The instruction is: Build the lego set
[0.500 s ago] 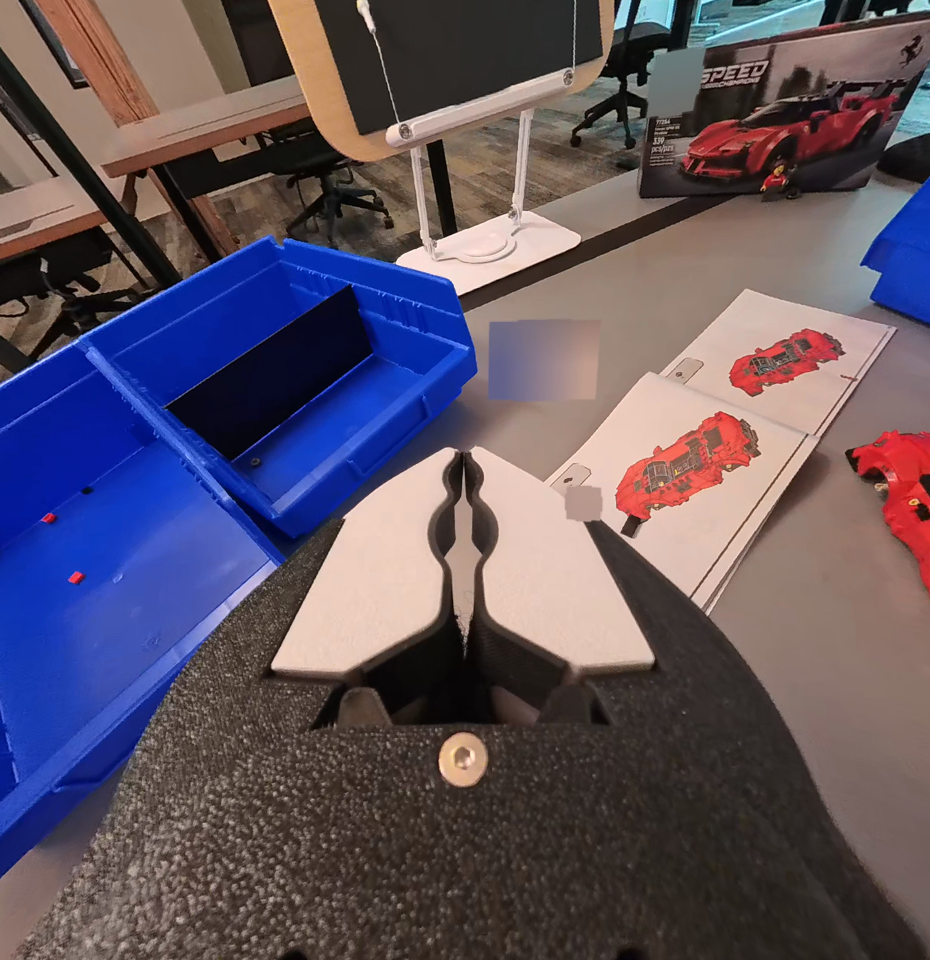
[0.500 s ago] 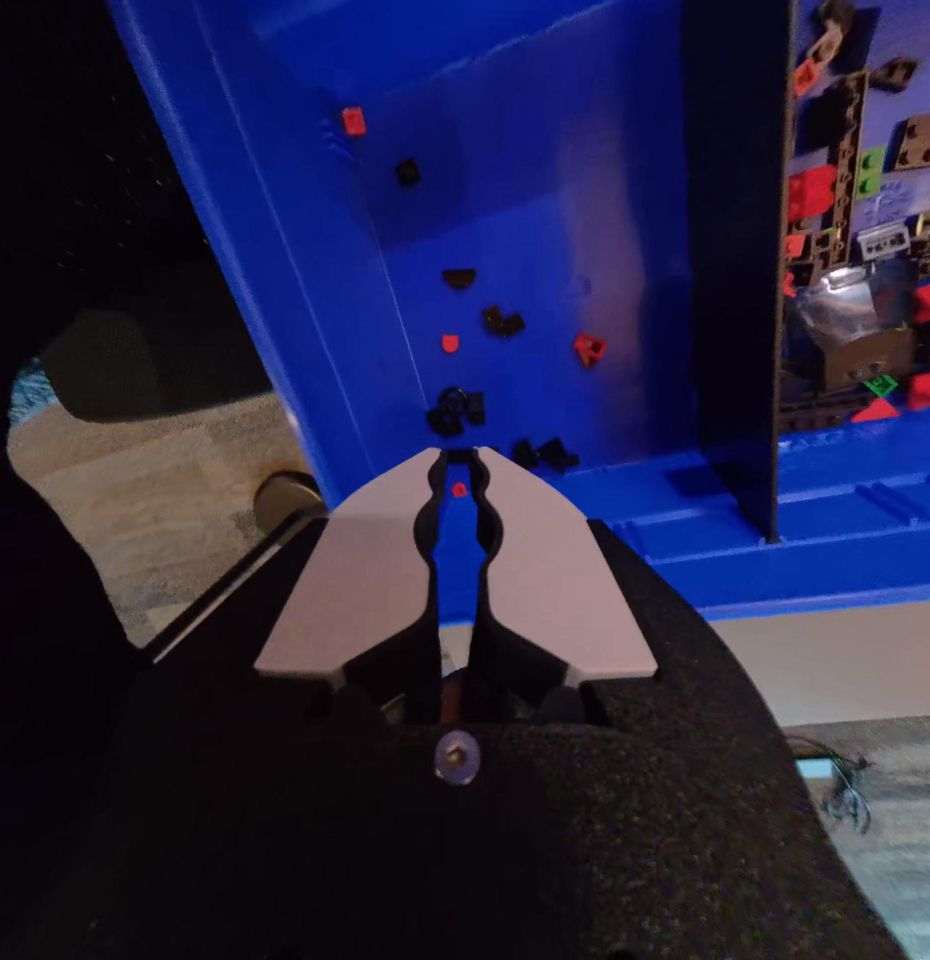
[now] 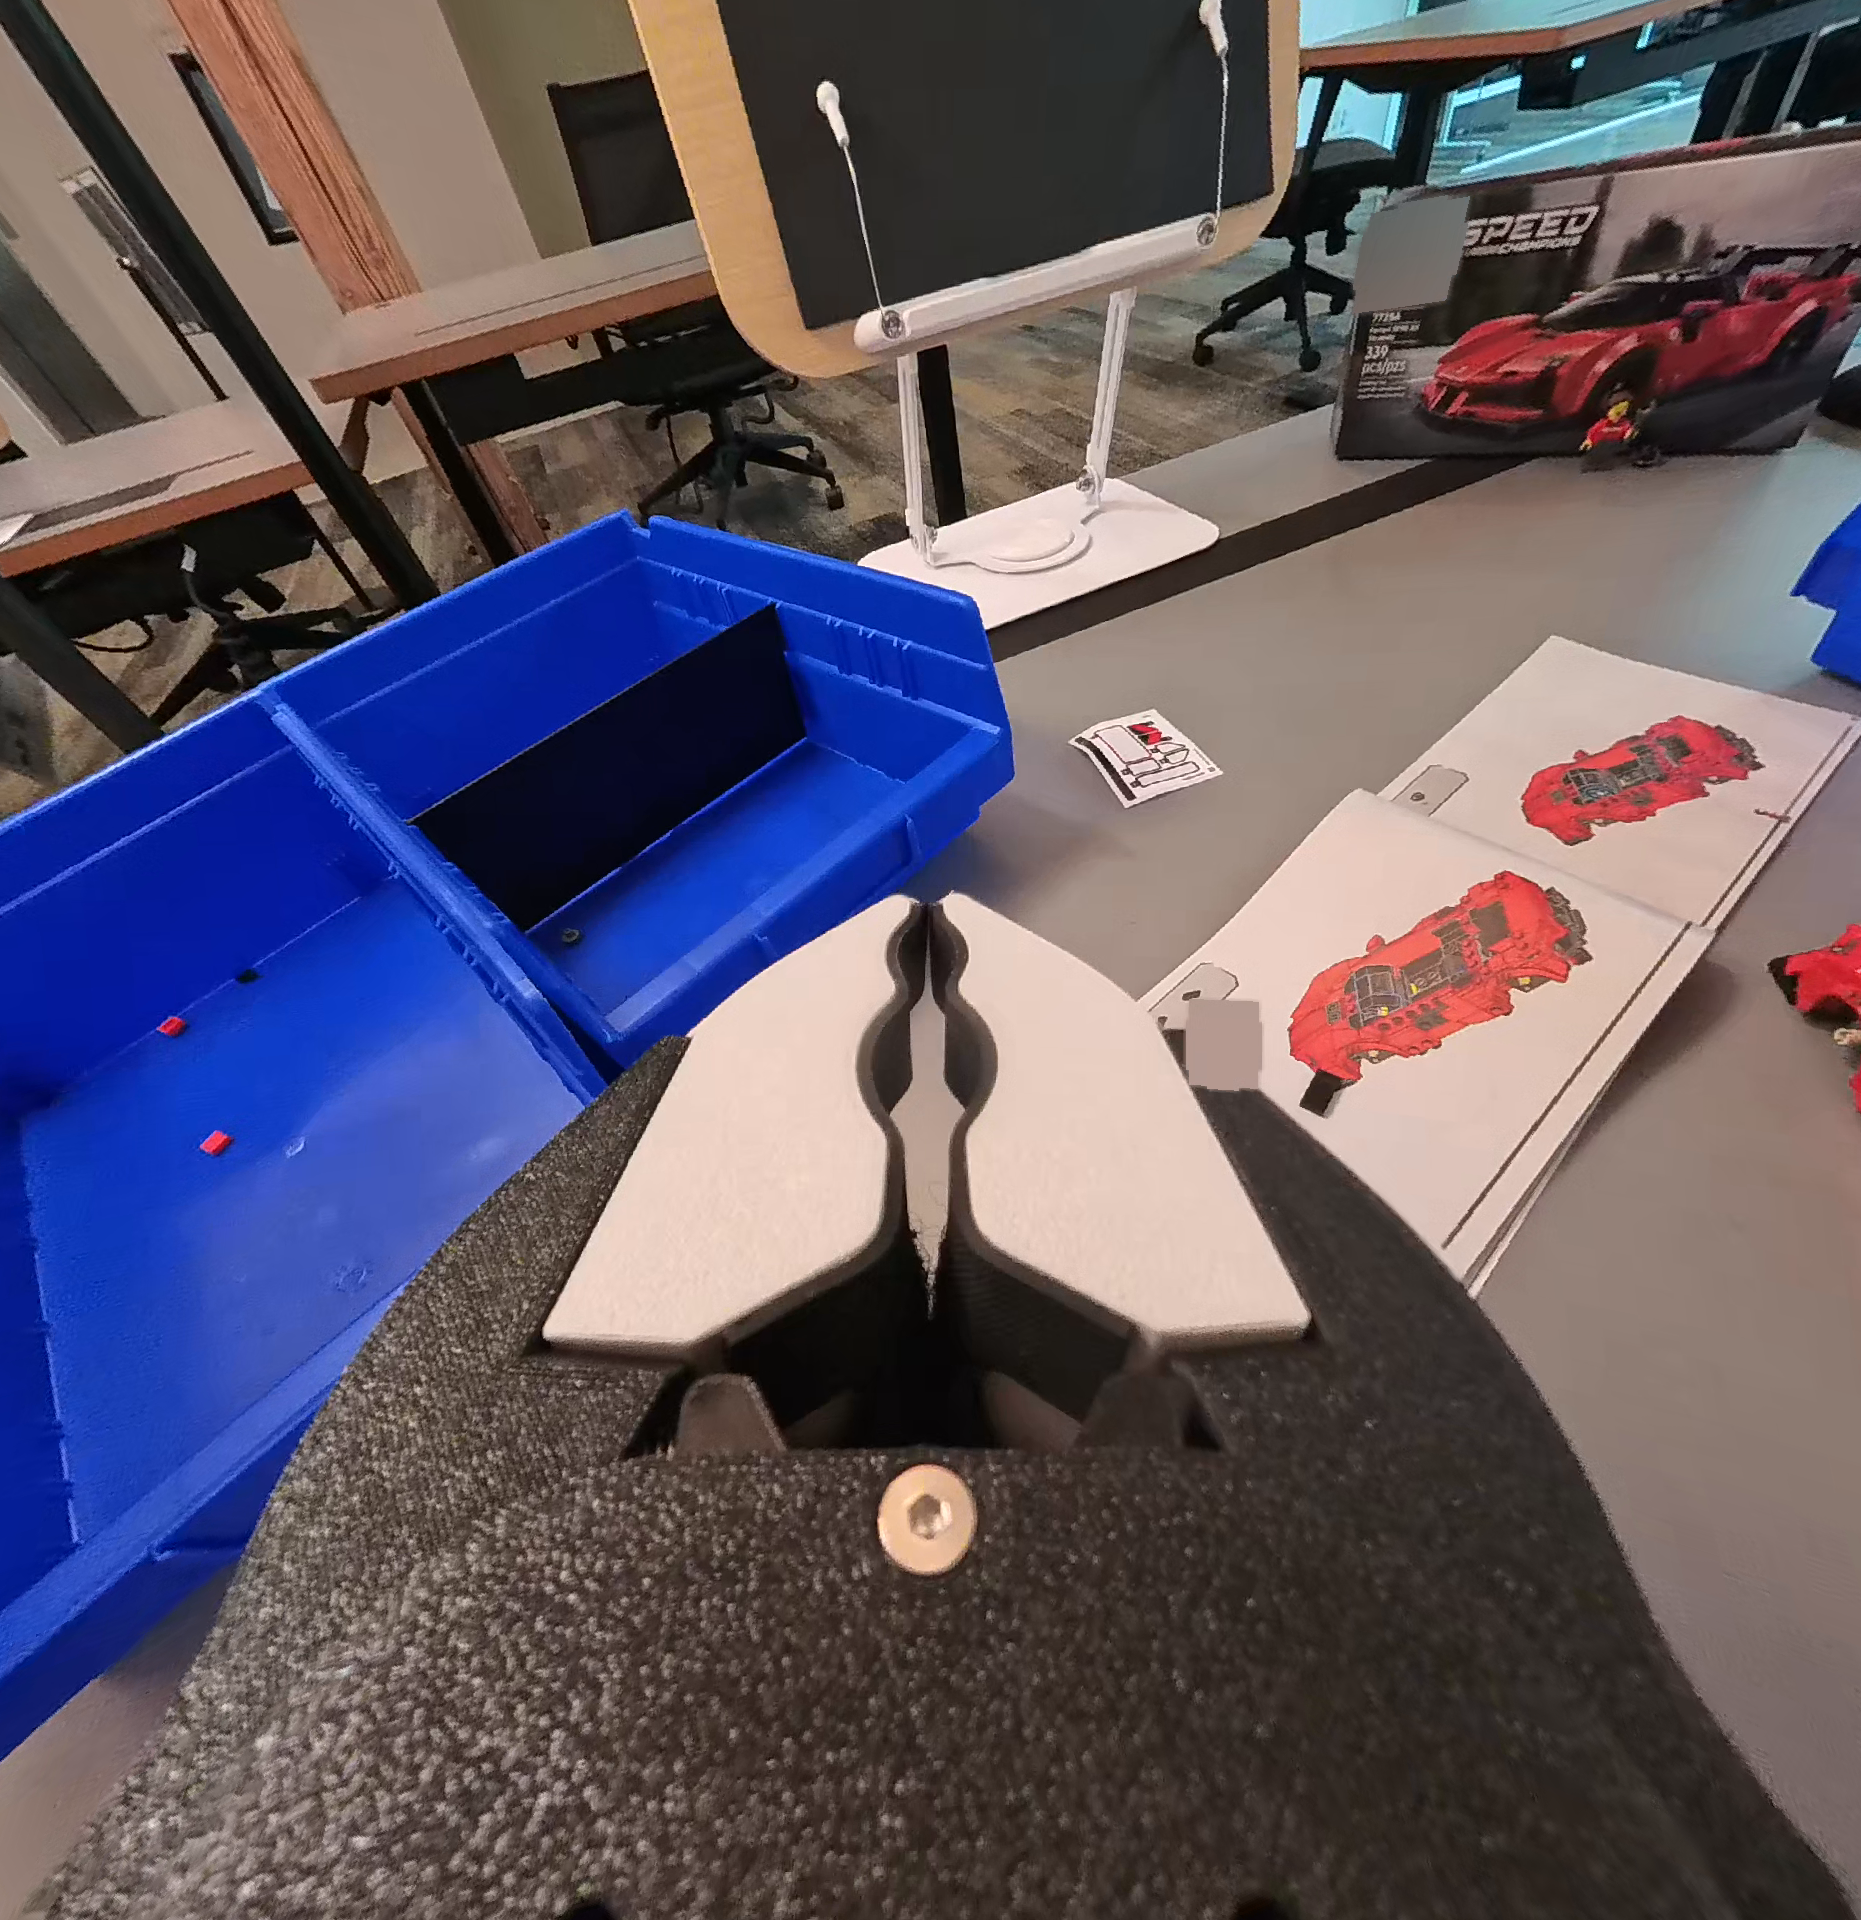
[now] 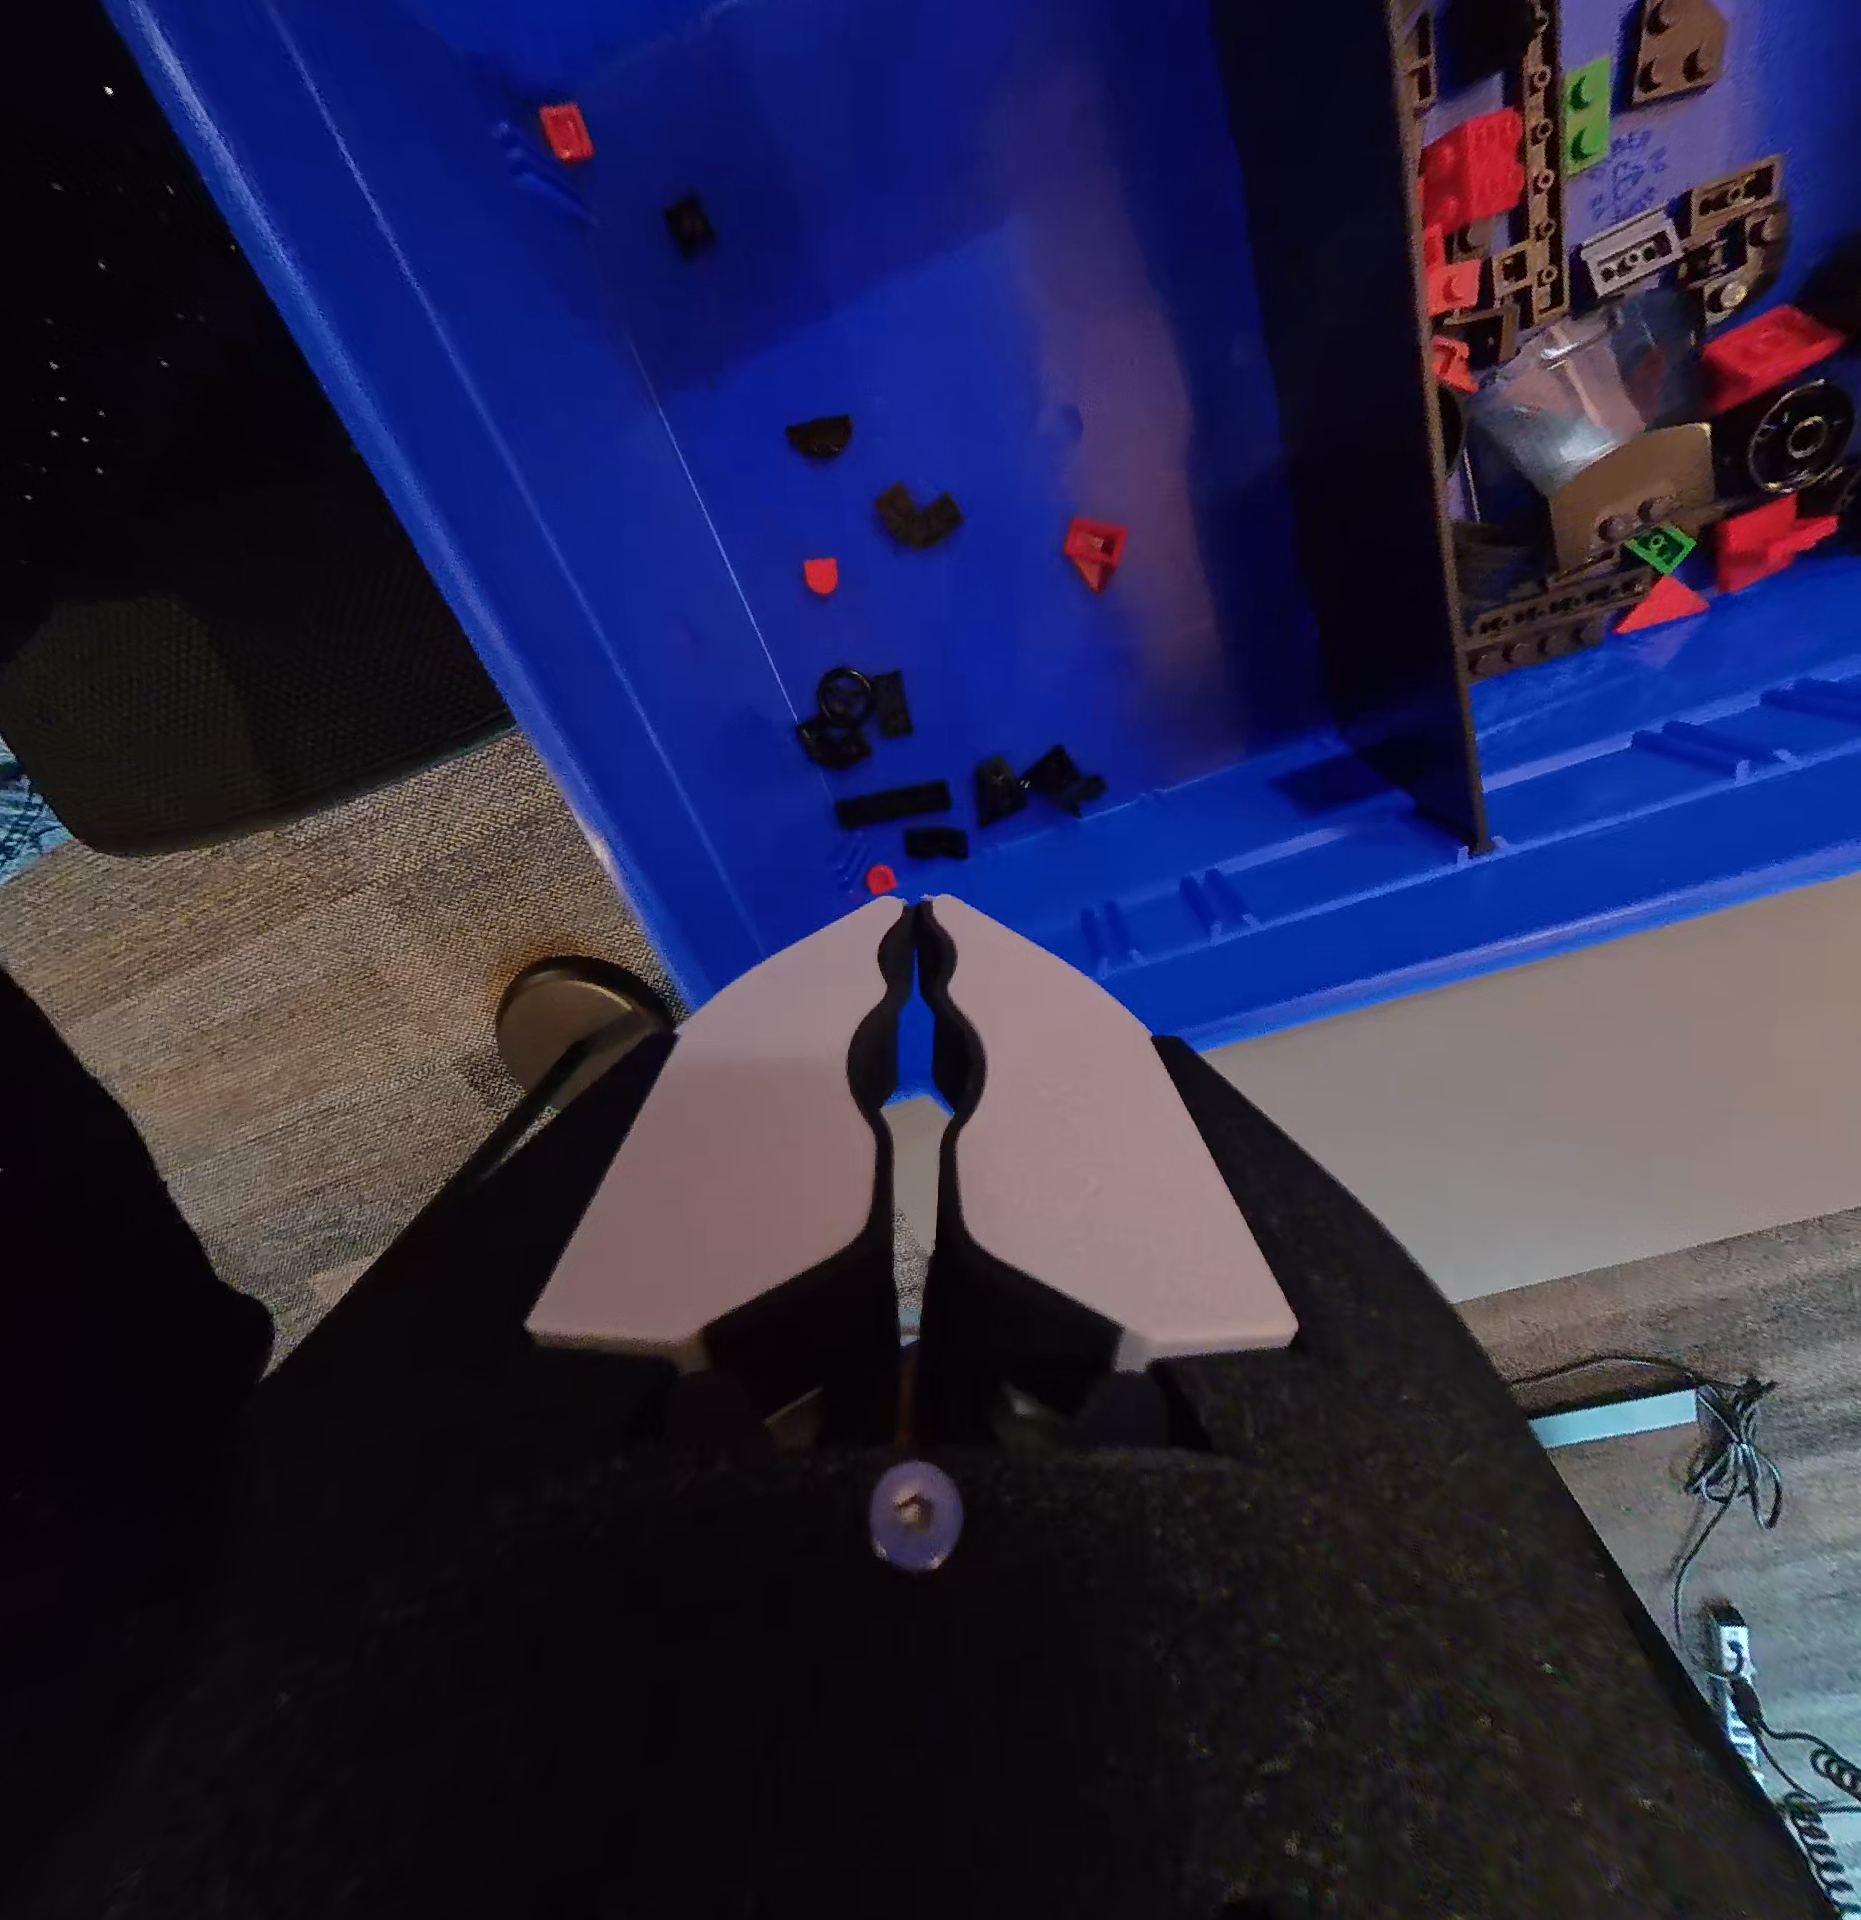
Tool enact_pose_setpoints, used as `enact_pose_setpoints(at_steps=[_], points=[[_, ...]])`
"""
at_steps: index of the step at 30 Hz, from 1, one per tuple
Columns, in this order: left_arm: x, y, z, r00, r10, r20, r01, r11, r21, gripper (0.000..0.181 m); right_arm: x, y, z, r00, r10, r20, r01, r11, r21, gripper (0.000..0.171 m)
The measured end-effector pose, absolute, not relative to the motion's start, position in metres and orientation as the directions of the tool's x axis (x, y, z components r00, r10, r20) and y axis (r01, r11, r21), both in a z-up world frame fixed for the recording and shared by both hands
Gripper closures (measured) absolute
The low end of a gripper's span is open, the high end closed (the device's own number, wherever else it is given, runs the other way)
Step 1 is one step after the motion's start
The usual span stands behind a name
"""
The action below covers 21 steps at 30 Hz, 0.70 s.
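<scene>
The left gripper [image 3: 928, 914] hangs above the grey table [image 3: 1684, 1351] with its tips pressed together and nothing between them. Just left of it stand two blue bins [image 3: 697, 665]; the nearer one holds only a few small red and black pieces. To the right an instruction booklet [image 3: 1508, 935] lies open at pictures of a red car, a small sticker sheet [image 3: 1146, 755] beside it, and the partly built red car [image 3: 1840, 997] at the frame's edge. The set's box [image 3: 1632, 312], printed with lettering and a red car, stands at the far side. The right gripper [image 4: 918, 912] is also closed and empty, its tips at the rim of a blue parts bin [image 4: 1321, 914], just short of a tiny red piece [image 4: 881, 879] among scattered black pieces [image 4: 895, 802].
</scene>
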State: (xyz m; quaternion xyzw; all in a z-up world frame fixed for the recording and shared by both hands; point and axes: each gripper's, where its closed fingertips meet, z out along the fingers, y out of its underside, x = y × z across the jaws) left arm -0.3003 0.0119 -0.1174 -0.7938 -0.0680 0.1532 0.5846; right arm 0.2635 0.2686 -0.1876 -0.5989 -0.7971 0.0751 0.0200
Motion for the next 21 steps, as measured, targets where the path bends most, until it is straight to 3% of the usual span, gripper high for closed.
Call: enact_pose_setpoints(at_steps=[1,17,21], points=[[-0.3,0.012,-0.118,0.944,0.286,-0.164,-0.072,-0.309,-0.949,0.181,0.263,0.268,-0.189,-0.285,0.957,-0.06,0.951,0.274,-0.14,0.171],[-0.306,0.002,-0.123,0.94,0.303,-0.158,-0.056,-0.318,-0.946,0.181,0.259,0.27,-0.197,-0.306,0.95,-0.067,0.949,0.298,-0.104,0.166],[-0.306,0.002,-0.124,0.941,0.303,-0.154,-0.054,-0.314,-0.948,0.181,0.256,0.269,-0.208,-0.329,0.943,-0.054,0.944,0.327,-0.035,0.159]])
